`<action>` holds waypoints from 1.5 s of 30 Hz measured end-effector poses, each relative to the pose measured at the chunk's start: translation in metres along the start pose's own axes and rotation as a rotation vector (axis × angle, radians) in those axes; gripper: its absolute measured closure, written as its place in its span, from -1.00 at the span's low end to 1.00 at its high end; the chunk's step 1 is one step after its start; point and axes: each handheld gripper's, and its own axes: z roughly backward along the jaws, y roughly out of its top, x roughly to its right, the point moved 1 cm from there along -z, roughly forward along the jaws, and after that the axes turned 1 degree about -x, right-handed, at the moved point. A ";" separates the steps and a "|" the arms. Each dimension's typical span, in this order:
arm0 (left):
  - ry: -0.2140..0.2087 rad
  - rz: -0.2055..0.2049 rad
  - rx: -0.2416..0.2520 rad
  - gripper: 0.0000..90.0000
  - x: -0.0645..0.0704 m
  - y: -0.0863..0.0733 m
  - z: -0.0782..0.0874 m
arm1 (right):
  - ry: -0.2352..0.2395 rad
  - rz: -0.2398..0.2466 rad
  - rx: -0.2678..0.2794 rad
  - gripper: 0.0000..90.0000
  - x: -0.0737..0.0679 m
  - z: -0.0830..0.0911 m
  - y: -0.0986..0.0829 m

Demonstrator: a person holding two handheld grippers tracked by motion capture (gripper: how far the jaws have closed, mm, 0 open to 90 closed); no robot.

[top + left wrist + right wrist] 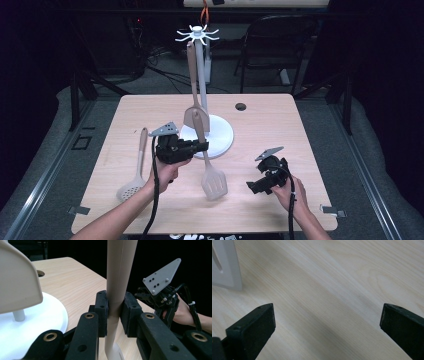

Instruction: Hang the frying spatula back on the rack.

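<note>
Skimmer (132,172) lies at lower left. Left gripper (202,147), centre frame, clamps the slotted turner (214,182) mid-handle; it looks light, stiff and smooth, best held there. Right gripper (252,187), lower right, gapes empty.

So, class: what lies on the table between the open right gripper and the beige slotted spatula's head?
Bare wooden table, per the high view, between right gripper and spatula.

Beige slotted spatula (214,182), beige skimmer (131,189), beige turner (192,75); white rack (205,60); pale wood-grain bench (280,130); black left gripper (202,146), black right gripper (251,186).
</note>
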 end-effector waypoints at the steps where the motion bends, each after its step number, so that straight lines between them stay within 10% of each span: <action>1: 0.001 -0.005 -0.002 0.71 -0.002 0.003 -0.001 | -0.007 0.000 0.003 -1.00 0.002 0.001 0.000; 10: 0.019 -0.033 -0.003 0.71 -0.006 0.024 -0.004 | -0.085 0.071 0.007 -1.00 0.004 0.001 -0.001; 45: 0.091 -0.129 -0.031 0.71 -0.026 0.085 -0.024 | -0.098 0.136 0.008 -1.00 0.001 0.002 0.003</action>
